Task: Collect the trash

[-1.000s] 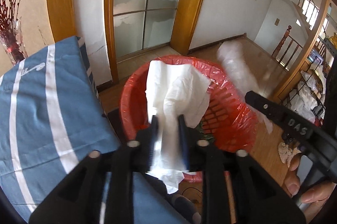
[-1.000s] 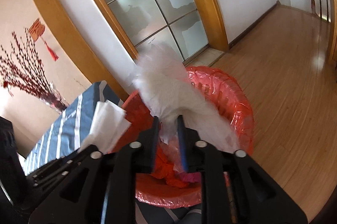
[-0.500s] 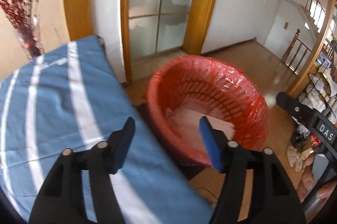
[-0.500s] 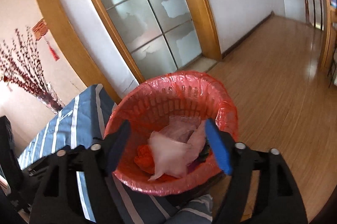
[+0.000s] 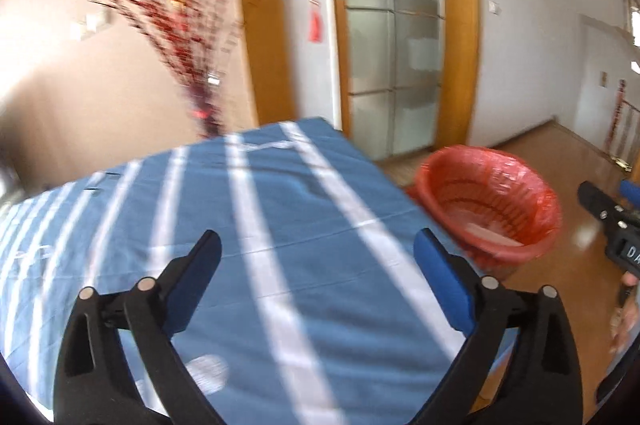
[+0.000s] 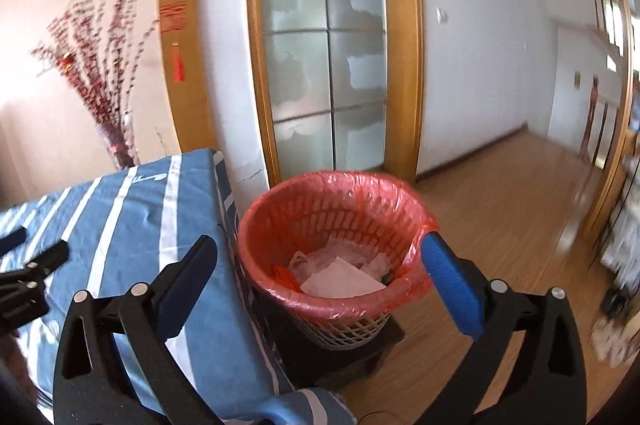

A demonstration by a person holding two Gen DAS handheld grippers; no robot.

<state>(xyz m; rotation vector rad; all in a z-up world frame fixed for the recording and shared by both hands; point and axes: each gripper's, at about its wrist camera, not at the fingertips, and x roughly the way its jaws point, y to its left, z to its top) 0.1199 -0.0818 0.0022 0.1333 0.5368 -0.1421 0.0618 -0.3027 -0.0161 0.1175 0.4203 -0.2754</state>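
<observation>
My left gripper [image 5: 316, 257] has its jaws opening, already spread wide, with nothing between the blue pads; only the tablecloth [image 5: 280, 217] lies beyond the gap. That cloth is blue with white stripes and covers the table below the tool. A pale, blurred patch sits on the cloth near the lower left finger; I cannot tell what it is.

My right gripper [image 6: 320, 261] also has its jaws opening, equally wide apart and empty. Through its gap I see the waste basket [image 6: 336, 201], a pale lattice bin lined with a red plastic bag, standing on a dark low stand just beside the table edge. The trash [image 6: 340, 275] lies inside the basket: white paper sheets, crumpled clear plastic and some red material, resting at the bottom, apart from both tools.

In the left wrist view the same basket [image 5: 492, 209] appears to the right of the table, with pale contents visible inside, and part of the right gripper shows at the right edge, with a hand [image 5: 626, 309] beneath it. In the right wrist view the left gripper's fingertips [image 6: 48, 253] show at the left edge above the cloth.

Behind the table stands a vase of red branches [image 6: 96, 77], beside a frosted glass door [image 6: 324, 65] in a wooden frame. The floor [image 6: 500, 209] is light wood.
</observation>
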